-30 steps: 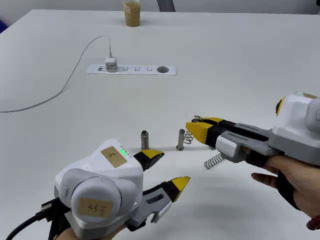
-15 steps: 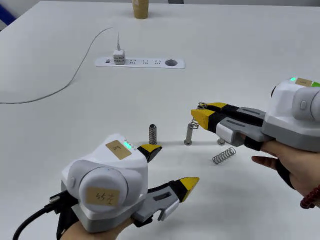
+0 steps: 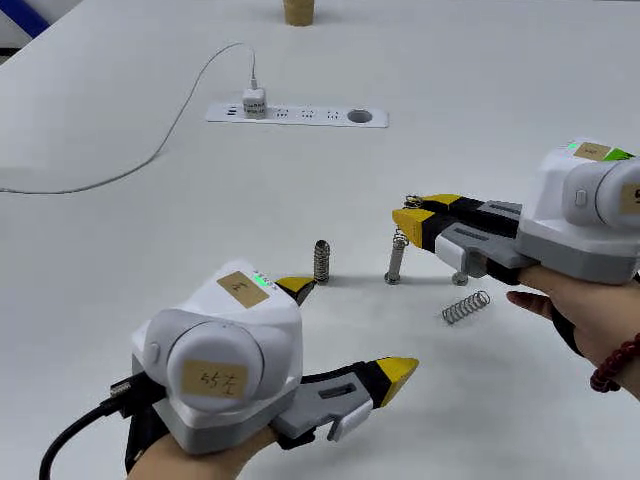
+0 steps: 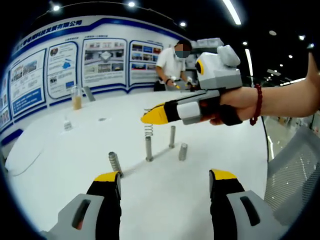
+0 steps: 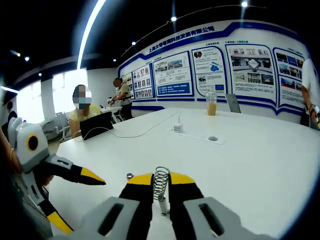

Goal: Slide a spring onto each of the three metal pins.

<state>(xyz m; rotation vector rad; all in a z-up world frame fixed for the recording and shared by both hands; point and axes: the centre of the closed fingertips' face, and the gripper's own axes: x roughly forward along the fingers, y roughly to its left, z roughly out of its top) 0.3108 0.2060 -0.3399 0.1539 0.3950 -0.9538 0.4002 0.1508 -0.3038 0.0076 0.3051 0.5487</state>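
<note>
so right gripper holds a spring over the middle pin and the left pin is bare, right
No: the left pin already carries a fitted spring, per the head view. The right gripper does hold its spring over the middle pin.

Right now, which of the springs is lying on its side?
The loose silver coil spring on the white table, near the right tongs. A second spring stands upright over the left metal pin; a third spring is pinched upright in those tongs.

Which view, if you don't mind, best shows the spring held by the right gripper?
The right gripper view: the spring stands large in the right gripper. The left gripper view shows it small, over a pin; the head view, tiny.
</note>
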